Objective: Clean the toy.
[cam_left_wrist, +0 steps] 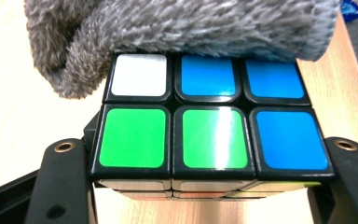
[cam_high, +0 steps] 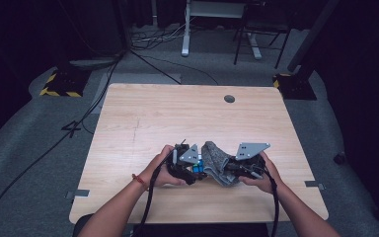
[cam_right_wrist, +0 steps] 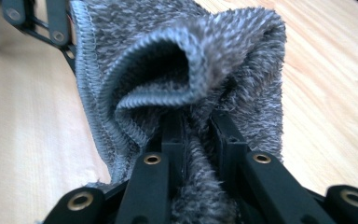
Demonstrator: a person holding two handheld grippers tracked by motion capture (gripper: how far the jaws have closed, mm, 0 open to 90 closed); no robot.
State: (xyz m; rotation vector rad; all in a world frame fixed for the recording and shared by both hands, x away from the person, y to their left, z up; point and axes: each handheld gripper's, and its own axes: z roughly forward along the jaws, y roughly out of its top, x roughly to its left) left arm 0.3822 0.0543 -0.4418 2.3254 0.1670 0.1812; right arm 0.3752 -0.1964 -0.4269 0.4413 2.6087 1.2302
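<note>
Left hand-held gripper (cam_left_wrist: 209, 186) clamping cube (cam_left_wrist: 209, 121), cloth (cam_left_wrist: 191, 28) touching

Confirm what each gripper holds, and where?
Left gripper clamps the puzzle cube by opposite sides; right gripper pinches a bunched fold of the grey cloth.

the room is dim and dark at its edges; a grey carpeted floor (cam_high: 24, 148) runs all around a light wooden table (cam_high: 143, 123) that fills the middle; the tabletop has a round cable hole (cam_high: 229, 98) toward one o'clock; at twelve o'clock stands a white desk leg (cam_high: 186, 29), and just beside it, toward one o'clock, a dark chair frame (cam_high: 259, 34); black cables (cam_high: 148, 47) lie in loops on the floor near eleven o'clock, and one long cable (cam_high: 39, 158) trails toward eight o'clock; black bases with yellow-and-black hazard stripes sit at ten o'clock (cam_high: 61, 84) and at two o'clock (cam_high: 293, 84); the walls are lost in shadow.
</note>
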